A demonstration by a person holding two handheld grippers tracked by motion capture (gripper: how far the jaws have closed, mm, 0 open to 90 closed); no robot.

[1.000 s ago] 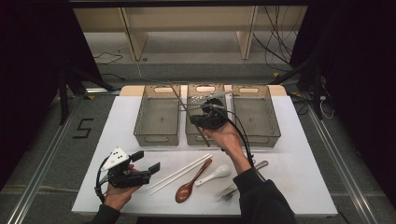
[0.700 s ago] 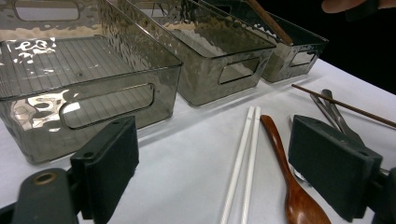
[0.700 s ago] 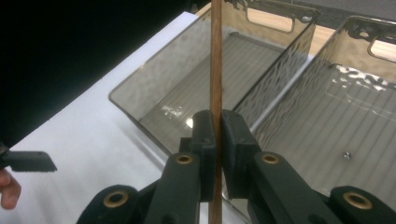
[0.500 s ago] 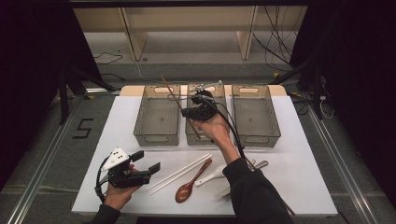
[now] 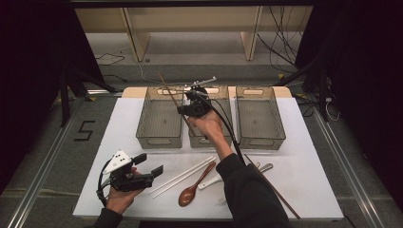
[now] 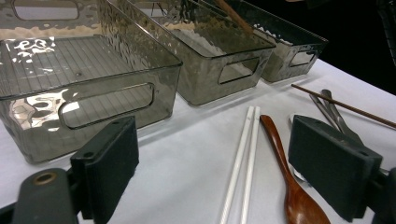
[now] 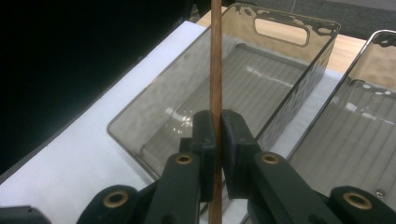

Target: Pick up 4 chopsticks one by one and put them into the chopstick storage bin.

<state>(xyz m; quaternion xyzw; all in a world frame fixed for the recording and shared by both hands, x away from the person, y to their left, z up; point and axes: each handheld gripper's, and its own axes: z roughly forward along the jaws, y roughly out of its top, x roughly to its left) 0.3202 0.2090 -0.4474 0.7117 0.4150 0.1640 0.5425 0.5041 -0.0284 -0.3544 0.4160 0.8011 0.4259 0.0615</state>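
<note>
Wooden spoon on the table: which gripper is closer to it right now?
Left. The left gripper sits low on the table just left of the wooden spoon, open. The right gripper is up over the middle bin, shut on a chopstick.

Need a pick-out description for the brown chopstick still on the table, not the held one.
Start at the white table, then go to the near right part, in front of the right bin. The brown chopstick lies there slanting toward the table's near right corner, beside the metal utensils. It is thin, dark and straight, unlike the white chopsticks and the broad-bowled wooden spoon.
</note>
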